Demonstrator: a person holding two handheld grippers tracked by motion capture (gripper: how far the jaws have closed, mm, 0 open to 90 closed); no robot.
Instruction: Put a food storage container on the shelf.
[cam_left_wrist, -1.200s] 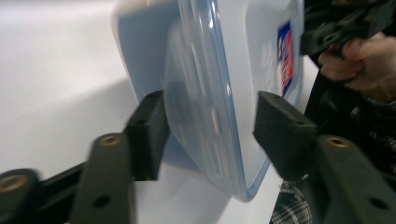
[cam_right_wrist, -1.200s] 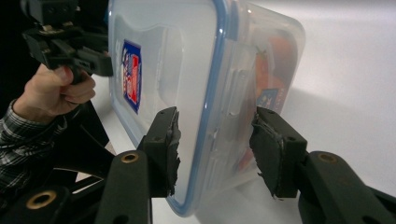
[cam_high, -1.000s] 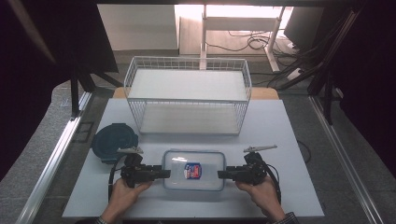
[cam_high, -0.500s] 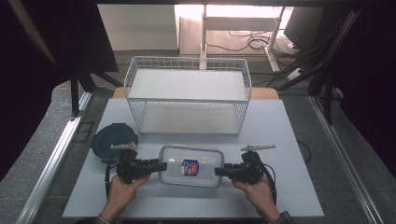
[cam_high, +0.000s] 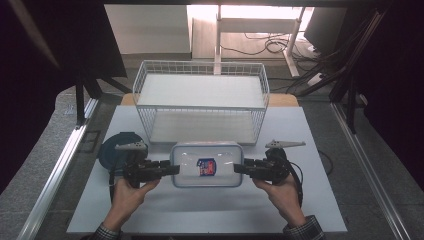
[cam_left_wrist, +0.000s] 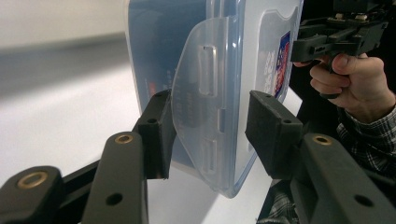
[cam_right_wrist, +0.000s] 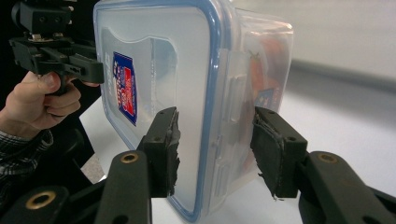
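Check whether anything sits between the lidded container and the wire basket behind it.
Nothing visible does. The container, straddled at its ends by the left tongs and right tongs, lies just before the wire basket; the dark round object sits off left.

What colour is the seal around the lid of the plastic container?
Blue; the seal shows best in the right gripper view.

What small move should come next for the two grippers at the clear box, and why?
Probably close both grippers onto the container's end flaps. The left gripper and right gripper each straddle a side latch, yet their jaws stand apart with gaps showing, so the grip looks unsecured. The wire basket sits just beyond, a likely destination.
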